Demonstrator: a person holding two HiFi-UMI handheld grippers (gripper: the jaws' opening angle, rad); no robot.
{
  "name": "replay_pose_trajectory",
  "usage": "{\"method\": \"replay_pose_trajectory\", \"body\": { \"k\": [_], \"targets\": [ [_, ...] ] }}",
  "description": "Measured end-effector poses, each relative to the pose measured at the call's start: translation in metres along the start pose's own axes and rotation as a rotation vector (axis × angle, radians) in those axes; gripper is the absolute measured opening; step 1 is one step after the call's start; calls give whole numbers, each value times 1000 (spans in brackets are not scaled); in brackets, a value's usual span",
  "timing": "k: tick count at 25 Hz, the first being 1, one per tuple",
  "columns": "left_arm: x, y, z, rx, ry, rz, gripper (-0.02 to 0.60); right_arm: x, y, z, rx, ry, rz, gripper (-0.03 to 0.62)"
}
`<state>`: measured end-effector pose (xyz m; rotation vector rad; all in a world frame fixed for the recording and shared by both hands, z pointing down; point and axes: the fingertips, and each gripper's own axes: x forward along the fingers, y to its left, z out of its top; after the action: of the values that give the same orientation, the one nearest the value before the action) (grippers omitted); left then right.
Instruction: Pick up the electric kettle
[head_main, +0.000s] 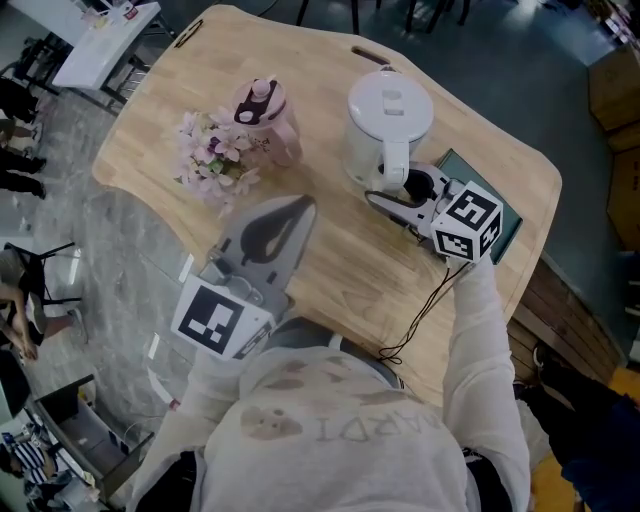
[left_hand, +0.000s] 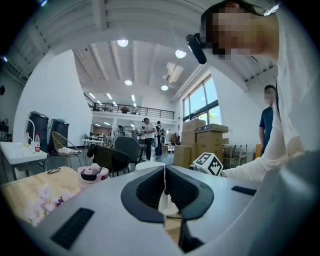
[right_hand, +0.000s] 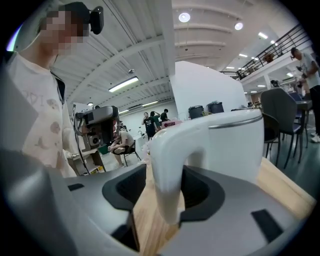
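Straddling the electric kettle (head_main: 385, 125) handle, right tongs (right_hand: 165, 189) parted, left tongs (left_hand: 164, 172) closed over bare table (head_main: 340, 275), far edge close behind.

The tongs (right_hand: 165, 192) stand wide apart around the white kettle's (right_hand: 227, 145) handle (right_hand: 165, 170), with a gap on each side. The kettle stands on the wooden table (right_hand: 282, 187). A person's pale shirt (right_hand: 35, 120) fills the left.

Head view: high over table (head_main: 340, 270), looks steeply down. Left gripper view: low, near level across table toward kettle (left_hand: 145, 165). Right gripper view: close behind kettle handle (right_hand: 167, 170). All three share kettle.
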<state>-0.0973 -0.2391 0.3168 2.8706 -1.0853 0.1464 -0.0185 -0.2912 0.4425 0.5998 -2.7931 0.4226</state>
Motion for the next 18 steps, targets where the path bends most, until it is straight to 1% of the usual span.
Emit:
{"method": "replay_pose_trajectory", "body": {
  "k": [9,18],
  "targets": [
    [5,9,-6,0,12,8,15,18,3,-4,-30,21,67,199],
    [16,9,-9,-8,16,-6,15,25,7,-4,-49,36,84,198]
  ]
}}
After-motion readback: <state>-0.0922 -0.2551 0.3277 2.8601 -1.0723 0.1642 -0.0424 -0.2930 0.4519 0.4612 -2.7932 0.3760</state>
